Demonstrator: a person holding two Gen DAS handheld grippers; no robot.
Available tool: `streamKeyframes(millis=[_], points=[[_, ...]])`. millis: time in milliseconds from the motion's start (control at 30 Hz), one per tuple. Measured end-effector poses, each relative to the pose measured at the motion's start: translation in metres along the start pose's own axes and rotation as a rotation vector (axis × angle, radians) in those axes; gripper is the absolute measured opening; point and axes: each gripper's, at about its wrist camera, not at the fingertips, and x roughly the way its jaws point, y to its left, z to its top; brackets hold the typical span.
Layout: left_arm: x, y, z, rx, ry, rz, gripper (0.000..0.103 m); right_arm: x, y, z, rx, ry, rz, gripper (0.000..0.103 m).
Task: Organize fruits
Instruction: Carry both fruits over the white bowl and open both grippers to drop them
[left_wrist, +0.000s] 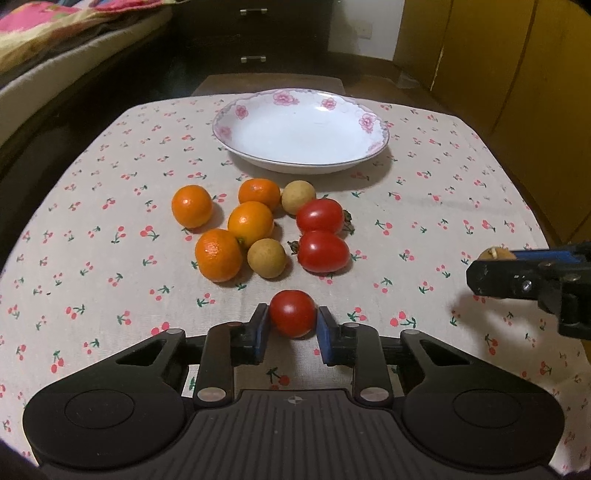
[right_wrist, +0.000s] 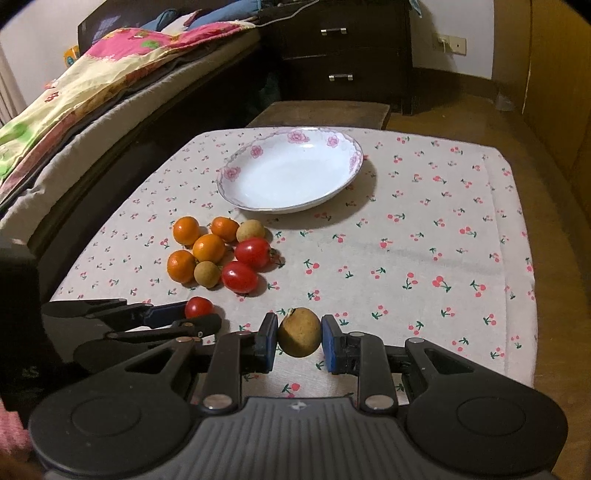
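Both claws are loaded: the left gripper (left_wrist: 292, 325) is clamped on a small tomato (left_wrist: 292, 314) at lower centre, resting on the tablecloth (left_wrist: 424, 221), and the right gripper (right_wrist: 299, 341) is clamped on a longan (right_wrist: 299, 332). Straight ahead, in the upper centre, the flowered plate (left_wrist: 236, 110) lies beyond the fruit cluster, nearer the left claw.

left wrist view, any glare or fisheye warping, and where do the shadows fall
Left wrist view: white glare spots on the two tomatoes in the pile; the tablecloth edges bow from the fisheye; the plate casts its shadow to the right. Right wrist view: same rightward plate shadow, dark vignetted corners, and a sharp held longan.
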Motion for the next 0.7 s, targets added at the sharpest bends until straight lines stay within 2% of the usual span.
streamKeyframes(millis=[400, 700], points=[[-0.029, 0.017, 0.0, -0.053, -0.043, -0.022, 0.034, -0.011, 0.007, 0.002, 0.003, -0.015, -0.017, 0.027], [-0.032, 0.017, 0.023, -0.065, -0.071, -0.051, 0.034, -0.001, 0.01, 0.025, 0.012, -0.04, 0.004, 0.027]])
